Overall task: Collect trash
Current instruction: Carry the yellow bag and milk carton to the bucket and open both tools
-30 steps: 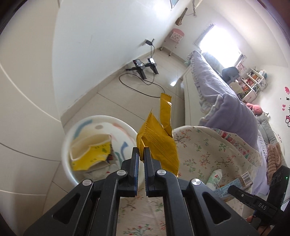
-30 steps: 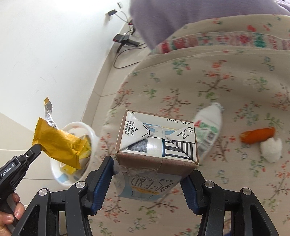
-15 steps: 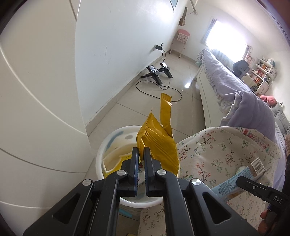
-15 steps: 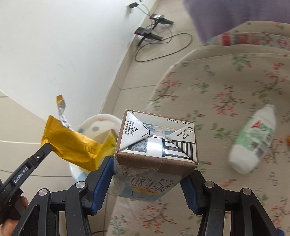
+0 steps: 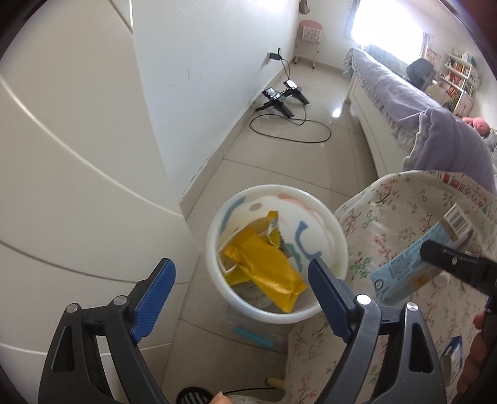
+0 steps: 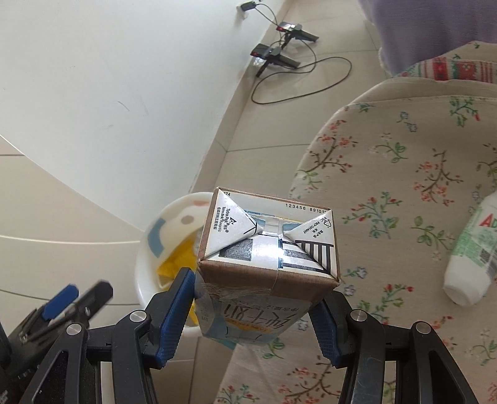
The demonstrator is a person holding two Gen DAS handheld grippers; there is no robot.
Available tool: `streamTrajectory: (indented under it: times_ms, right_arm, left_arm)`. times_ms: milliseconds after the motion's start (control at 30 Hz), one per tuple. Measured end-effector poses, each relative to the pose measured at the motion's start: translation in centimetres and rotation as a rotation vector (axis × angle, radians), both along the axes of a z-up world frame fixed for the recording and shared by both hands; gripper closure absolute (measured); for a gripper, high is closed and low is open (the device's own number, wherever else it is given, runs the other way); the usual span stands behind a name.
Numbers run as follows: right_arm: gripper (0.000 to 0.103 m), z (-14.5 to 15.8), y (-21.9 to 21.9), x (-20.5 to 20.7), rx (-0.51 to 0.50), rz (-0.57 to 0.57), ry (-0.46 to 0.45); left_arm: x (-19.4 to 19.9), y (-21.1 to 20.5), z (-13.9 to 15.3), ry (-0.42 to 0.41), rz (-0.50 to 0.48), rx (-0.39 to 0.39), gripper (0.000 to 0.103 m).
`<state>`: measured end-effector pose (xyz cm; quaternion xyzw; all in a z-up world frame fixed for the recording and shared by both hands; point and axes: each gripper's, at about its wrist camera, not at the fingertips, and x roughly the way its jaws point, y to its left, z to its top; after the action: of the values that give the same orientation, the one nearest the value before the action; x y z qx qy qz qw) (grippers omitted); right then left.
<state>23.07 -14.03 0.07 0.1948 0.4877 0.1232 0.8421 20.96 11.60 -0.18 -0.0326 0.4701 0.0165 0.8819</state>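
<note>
Left gripper (image 5: 240, 281) just opened, empty, above bin (image 5: 337, 230); right gripper (image 6: 254, 303) clamps milk carton (image 6: 267, 248).

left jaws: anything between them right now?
Nothing gripped. The left gripper has just opened; through the gap the left wrist view shows only the bin below, the yellow wrapper lying inside it.

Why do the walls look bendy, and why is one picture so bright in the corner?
Left wrist view: the fisheye lens bows the wall panels, and the window glares white at the top. Right wrist view: the milk carton is sharp, but the left gripper in the lower-left corner is smeared with blur; the lines on the wall curve here too.
</note>
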Motion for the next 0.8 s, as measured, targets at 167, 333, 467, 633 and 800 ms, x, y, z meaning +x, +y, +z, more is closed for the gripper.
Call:
streamTrajectory:
  times_ms: [167,333,467,633,800]
  right_arm:
    - [0.042,-0.4,1.7,1.1,0.011,0.021,-0.018]
    - [0.042,-1.5,3.5,2.3,0.003,0.043,-0.032]
    - [0.042,-2.4,4.8,3.2,-0.004,0.060,-0.042]
    - [0.040,-2.9,5.9,3.5,-0.010,0.084,-0.064]
    - [0.015,-2.0,5.4,2.9,0.018,0.074,-0.097]
  left_arm:
    - [-0.9,0.9,0.1,0.016,0.013,0.035,0.009]
    - [-1.5,1.9,0.2,0.021,0.017,0.034,0.008]
    - [-1.6,2.3,0.0,0.026,0.024,0.032,0.008]
    - [-1.7,2.7,-0.4,0.036,0.031,0.035,0.008]
    - [-2.0,2.8,-0.3,0.036,0.038,0.036,0.008]
